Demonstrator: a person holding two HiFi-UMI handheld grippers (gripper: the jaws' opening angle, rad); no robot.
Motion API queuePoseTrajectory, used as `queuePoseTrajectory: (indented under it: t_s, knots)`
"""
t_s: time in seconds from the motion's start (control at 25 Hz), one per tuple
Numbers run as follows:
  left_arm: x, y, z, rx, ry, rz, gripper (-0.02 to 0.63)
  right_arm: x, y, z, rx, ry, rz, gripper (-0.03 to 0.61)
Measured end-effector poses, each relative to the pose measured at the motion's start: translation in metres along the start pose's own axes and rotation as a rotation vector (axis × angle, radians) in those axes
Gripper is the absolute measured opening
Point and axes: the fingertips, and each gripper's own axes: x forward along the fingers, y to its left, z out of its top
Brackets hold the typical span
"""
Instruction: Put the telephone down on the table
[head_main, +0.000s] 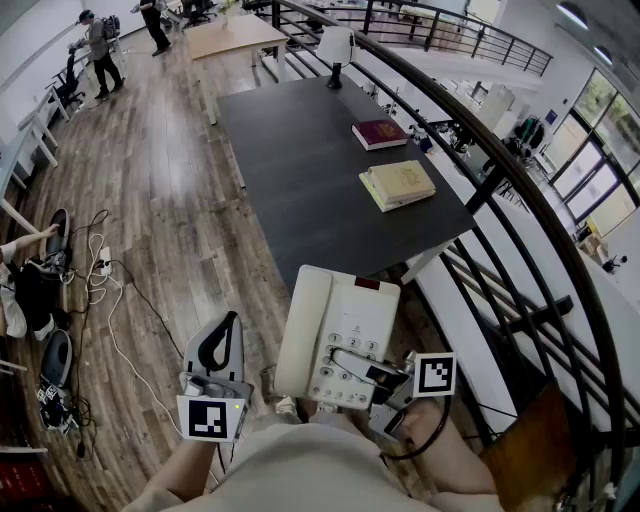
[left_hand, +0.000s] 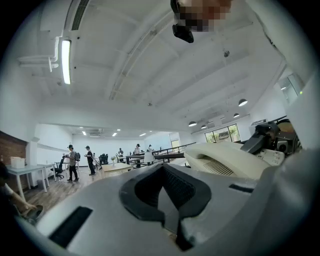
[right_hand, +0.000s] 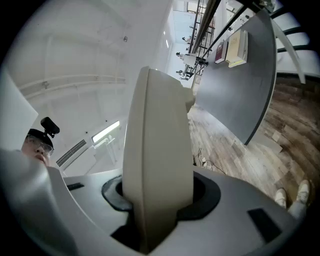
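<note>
Right tool (right_hand: 159, 196) clamps telephone (right_hand: 157, 135) edge; left tool (left_hand: 165, 192) closed, empty; head view alone shows keypad (head_main: 350, 352).

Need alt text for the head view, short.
The right gripper holds a cream telephone by its near edge over the wood floor, short of a dark table bearing a red book and a tan book. The left gripper hangs empty beside it.

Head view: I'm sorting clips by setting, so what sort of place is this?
Probably an open-plan office, upper level: long dark table, black railing beside it, people standing near desks.
</note>
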Motion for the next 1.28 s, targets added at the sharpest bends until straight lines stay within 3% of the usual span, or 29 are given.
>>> queuePoseTrajectory:
  t_s: [1.28]
  knots:
    - [0.036, -0.047, -0.010, 0.017, 0.054, -0.010, 0.005, -0.047, -0.031, 0.037, 0.074, 0.001, 0.002, 0.184]
